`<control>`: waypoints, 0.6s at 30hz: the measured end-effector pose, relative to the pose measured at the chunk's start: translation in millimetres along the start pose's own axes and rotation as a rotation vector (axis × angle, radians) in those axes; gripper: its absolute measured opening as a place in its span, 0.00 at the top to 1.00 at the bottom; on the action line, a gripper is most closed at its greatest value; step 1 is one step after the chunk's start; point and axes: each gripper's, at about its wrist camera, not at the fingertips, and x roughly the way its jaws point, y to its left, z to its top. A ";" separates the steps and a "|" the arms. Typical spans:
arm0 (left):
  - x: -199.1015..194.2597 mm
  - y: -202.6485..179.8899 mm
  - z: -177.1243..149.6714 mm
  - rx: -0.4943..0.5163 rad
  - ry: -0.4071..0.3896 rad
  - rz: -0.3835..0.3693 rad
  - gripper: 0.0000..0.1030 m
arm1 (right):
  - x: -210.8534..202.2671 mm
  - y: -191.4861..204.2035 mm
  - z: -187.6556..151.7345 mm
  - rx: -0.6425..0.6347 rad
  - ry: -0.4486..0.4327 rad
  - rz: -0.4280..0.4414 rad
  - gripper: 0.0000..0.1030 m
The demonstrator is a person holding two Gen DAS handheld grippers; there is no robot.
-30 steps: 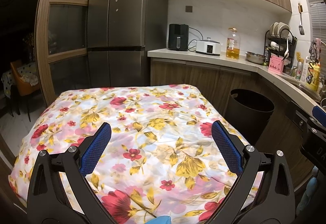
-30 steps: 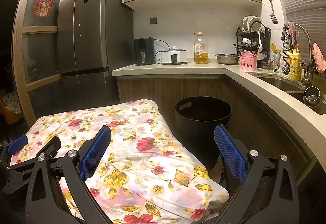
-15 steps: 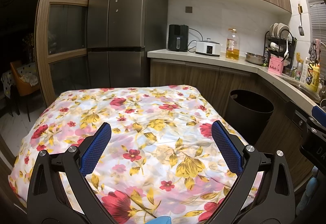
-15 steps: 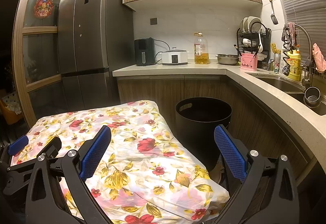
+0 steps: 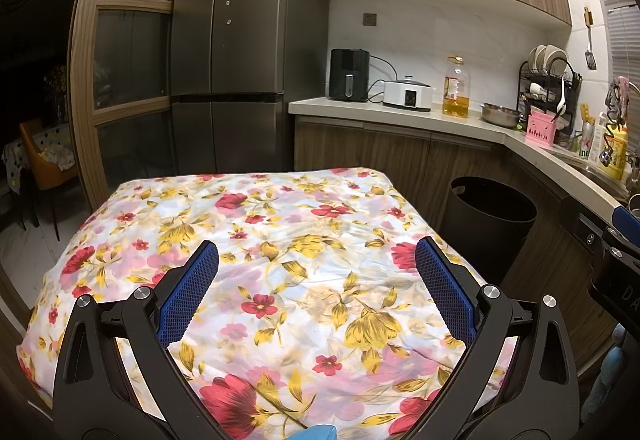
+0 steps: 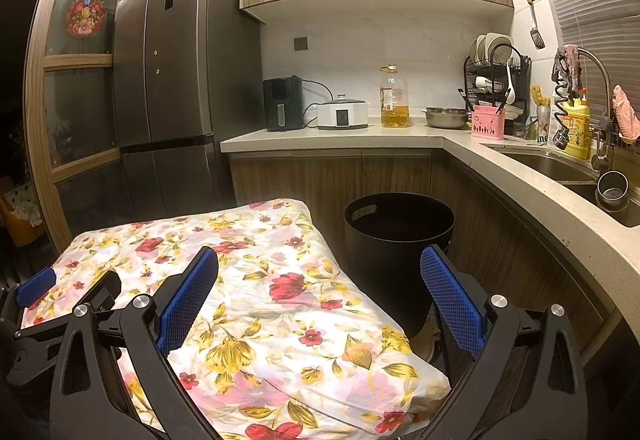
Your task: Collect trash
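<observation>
No trash in sight on the cloth (image 5: 288, 240).
Both grippers, left (image 5: 316, 280) and right (image 6: 320, 288), gape empty; bin (image 6: 396, 240) waits at one o'clock, contents unseen.

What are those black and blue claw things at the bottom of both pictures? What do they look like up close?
They are two handheld grippers. The left gripper and the right gripper look alike: two black plastic fingers with cut-out triangular frames and silver screw heads at the joints. Each finger ends in a blue pad with a fine waffle-grid texture. No cables or sleeves show.
</observation>
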 end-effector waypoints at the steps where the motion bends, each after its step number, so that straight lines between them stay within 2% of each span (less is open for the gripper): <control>1: 0.0 0.0 -0.1 0.000 0.000 0.000 0.06 | 0.0 0.1 -0.1 0.000 0.001 -0.001 0.05; 18: -0.4 -1.7 1.3 0.002 -0.003 -0.001 0.06 | 0.2 -0.1 -0.5 0.001 -0.001 0.000 0.05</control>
